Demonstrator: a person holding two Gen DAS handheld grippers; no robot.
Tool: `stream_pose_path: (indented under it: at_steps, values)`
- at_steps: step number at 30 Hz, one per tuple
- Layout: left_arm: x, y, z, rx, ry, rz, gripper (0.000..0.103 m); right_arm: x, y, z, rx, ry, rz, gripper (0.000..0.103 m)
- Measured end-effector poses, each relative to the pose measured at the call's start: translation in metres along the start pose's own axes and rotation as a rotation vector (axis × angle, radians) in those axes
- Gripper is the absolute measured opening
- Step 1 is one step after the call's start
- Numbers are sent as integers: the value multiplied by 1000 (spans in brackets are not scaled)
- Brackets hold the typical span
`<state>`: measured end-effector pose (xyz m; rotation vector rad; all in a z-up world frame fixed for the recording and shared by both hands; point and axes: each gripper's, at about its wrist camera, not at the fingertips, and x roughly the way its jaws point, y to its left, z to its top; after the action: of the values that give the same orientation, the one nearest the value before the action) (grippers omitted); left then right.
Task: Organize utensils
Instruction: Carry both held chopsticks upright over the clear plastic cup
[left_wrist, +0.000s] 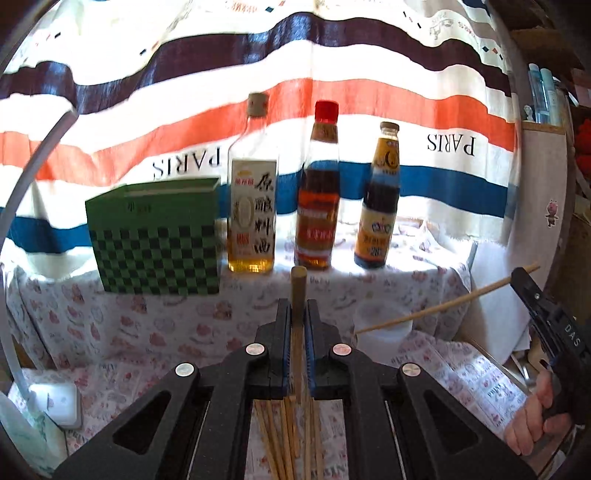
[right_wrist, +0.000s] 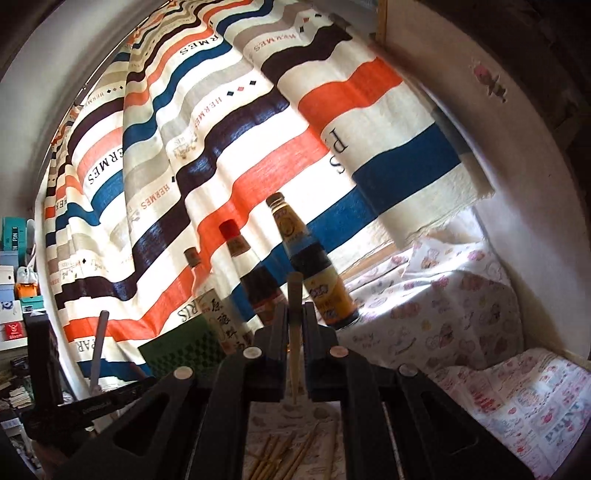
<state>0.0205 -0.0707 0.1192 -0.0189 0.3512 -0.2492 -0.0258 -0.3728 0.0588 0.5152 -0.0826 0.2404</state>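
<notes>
My left gripper (left_wrist: 298, 306) is shut on one wooden chopstick (left_wrist: 298, 280), whose blunt end sticks up past the fingertips. Several more chopsticks (left_wrist: 284, 439) lie loose on the patterned cloth below it. At the right edge a hand (left_wrist: 535, 421) holds my right gripper (left_wrist: 519, 277), shut on a second chopstick (left_wrist: 443, 303) that slants down over a white cup (left_wrist: 384, 328). In the right wrist view that gripper (right_wrist: 294, 310) clamps its chopstick (right_wrist: 294, 291) upright, with the loose chopsticks (right_wrist: 280, 454) beneath. The left gripper's chopstick (right_wrist: 99, 343) shows at the left.
A green checkered box (left_wrist: 155, 240) and three sauce bottles (left_wrist: 317, 192) stand in a row at the back, against a striped curtain (left_wrist: 369, 92). A white block (left_wrist: 55, 404) lies at the left. Shelves of boxes (right_wrist: 14, 288) fill the far left.
</notes>
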Motion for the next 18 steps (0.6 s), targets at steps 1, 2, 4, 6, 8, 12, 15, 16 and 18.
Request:
stream_pose_path:
  at_steps: [1,2,4,6,8,12,15,16,18]
  values:
    - [3,-5,4,12,-3,1,6,1,-5,1,16,-1,-18,7]
    - [5,-9,8,21,-2,-3,6,2,-10,1,29,-5,-36,7]
    - [13,-17,18,25,-5,-3,6,3,-15,2,26,-21,-75,7]
    - [17,-25,28,24,-14,-3,6,5,-18,2,10,-30,-99,7]
    - [17,-32,37,20,-39,-11,6,5,-24,5,29,-32,-105,7]
    - [19,-41,56,-38,-68,-65,6,0,-43,14,103,-58,-121,7]
    - [25,-48,66,-85,-69,-119,6,-7,-55,22,167,-89,-112,7]
    - [27,-50,68,-96,-73,-132,6,-8,-58,25,180,-97,-107,7]
    - [31,-50,70,-153,-95,-176,6,-10,-62,28,198,-109,-107,7]
